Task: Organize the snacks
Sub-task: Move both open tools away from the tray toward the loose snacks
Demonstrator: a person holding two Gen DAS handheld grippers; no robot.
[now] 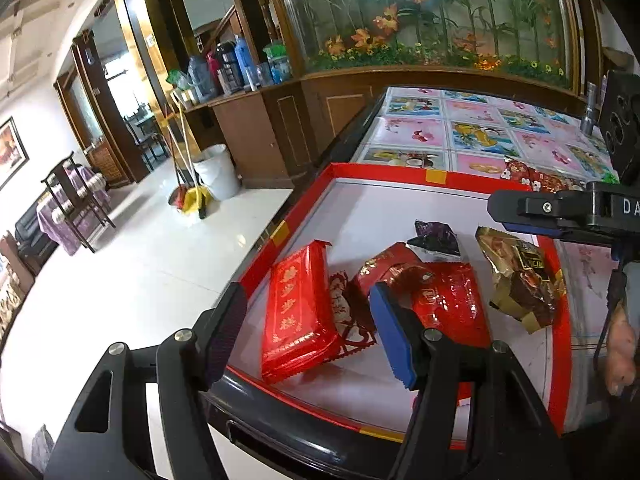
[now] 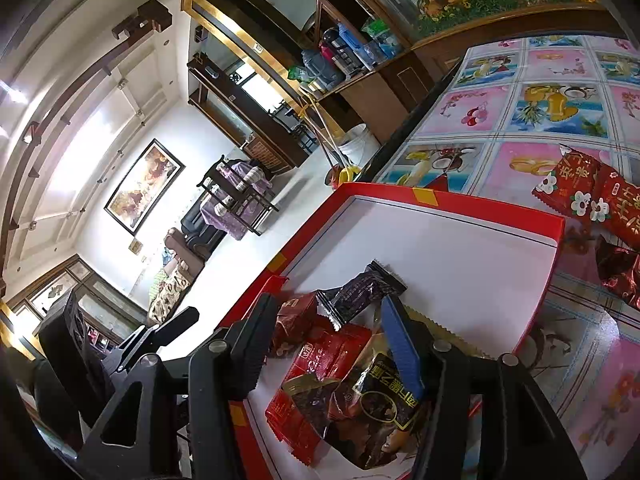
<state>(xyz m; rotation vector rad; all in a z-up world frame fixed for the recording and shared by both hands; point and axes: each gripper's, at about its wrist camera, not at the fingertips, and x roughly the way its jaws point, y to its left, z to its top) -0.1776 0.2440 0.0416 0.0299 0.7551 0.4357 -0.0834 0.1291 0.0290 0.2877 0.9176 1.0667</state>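
Observation:
A shallow red-rimmed tray (image 1: 348,170) with a white floor lies on the table and holds several snack packets. My left gripper (image 1: 310,334) is open above the tray's near rim. A flat red packet with gold characters (image 1: 298,312) lies between its fingers, untouched. A glossy red packet (image 1: 448,296) lies past its right pad. A dark purple packet (image 1: 436,236) lies further in. My right gripper (image 2: 328,340) hangs open over a gold-and-brown packet (image 2: 372,408) and a red packet (image 2: 332,356). Its pads press on nothing.
Red flowered packets (image 2: 580,192) and a dark red foil one (image 2: 618,272) lie outside the tray on the picture-patterned tablecloth (image 2: 540,108). A silver cylinder (image 1: 590,116) stands at the far right. The table's left edge drops to a tiled floor with a white bin (image 1: 218,168).

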